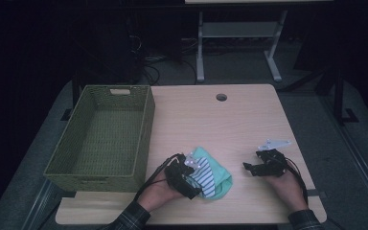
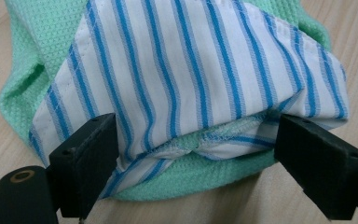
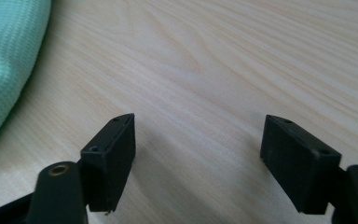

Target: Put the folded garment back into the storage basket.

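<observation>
A folded cloth (image 1: 219,175), mint green with a white and blue striped layer on top, lies near the table's front edge. My left gripper (image 1: 195,185) is at the cloth's near-left side. In the left gripper view the cloth (image 2: 191,70) lies just ahead, and its folded striped edge sits between the wide-spread jaws of the left gripper (image 2: 203,161) without being squeezed. My right gripper (image 1: 249,168) rests to the right of the cloth, apart from it. In its own view the right gripper (image 3: 198,154) is open over bare wood, with the green cloth (image 3: 4,60) at the far left.
A green woven basket (image 1: 146,129) with nothing in it stands on the left part of the wooden table (image 1: 211,120). A round cable hole (image 1: 221,97) is near the table's far edge. Beyond the table are dark floor, cables and a desk frame.
</observation>
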A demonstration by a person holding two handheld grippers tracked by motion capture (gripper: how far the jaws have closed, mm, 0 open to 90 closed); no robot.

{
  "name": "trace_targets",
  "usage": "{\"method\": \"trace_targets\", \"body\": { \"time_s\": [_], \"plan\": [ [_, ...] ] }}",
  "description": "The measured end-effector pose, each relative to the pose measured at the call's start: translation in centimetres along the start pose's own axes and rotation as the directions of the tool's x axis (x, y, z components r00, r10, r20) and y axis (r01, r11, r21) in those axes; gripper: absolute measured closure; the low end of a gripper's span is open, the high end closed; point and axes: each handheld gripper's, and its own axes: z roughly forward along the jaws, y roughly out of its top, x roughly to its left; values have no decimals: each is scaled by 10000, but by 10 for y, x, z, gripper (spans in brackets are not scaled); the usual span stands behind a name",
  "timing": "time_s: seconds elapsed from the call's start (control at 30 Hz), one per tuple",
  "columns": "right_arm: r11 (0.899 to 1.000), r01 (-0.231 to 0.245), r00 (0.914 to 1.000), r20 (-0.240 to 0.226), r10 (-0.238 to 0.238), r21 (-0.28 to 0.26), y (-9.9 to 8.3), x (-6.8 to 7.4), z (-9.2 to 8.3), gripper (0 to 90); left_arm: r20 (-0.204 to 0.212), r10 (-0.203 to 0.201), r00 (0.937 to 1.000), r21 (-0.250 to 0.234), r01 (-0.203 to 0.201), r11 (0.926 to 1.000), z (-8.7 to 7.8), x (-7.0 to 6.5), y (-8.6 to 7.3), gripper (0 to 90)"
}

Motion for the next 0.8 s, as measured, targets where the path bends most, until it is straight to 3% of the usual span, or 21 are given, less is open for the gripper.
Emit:
{"method": "trace_targets", "body": {
  "time_s": [0.17, 0.37, 0.53, 0.8],
  "plan": [
    [9999, -62, 9999, 89, 62, -102, 0, 0, 2, 209, -577, 549, 9968, 236, -536, 9983, 3, -6, 0, 131],
    [9998, -45, 9999, 104, 47, -212, -1, 1, 4, 186, -691, 498, 9964, 227, -484, 9986, 3, -7, 0, 153],
    [9992, -166, 9998, 108, 170, -356, -3, 2, 4, 177, -777, 527, 9956, 118, -519, 9986, -1, -3, 0, 275],
    [9976, -101, 9997, 214, 116, -688, -7, 2, 6, 149, -1008, 699, 9924, 17, -701, 9975, -3, 3, 2, 565]
  ]
}}
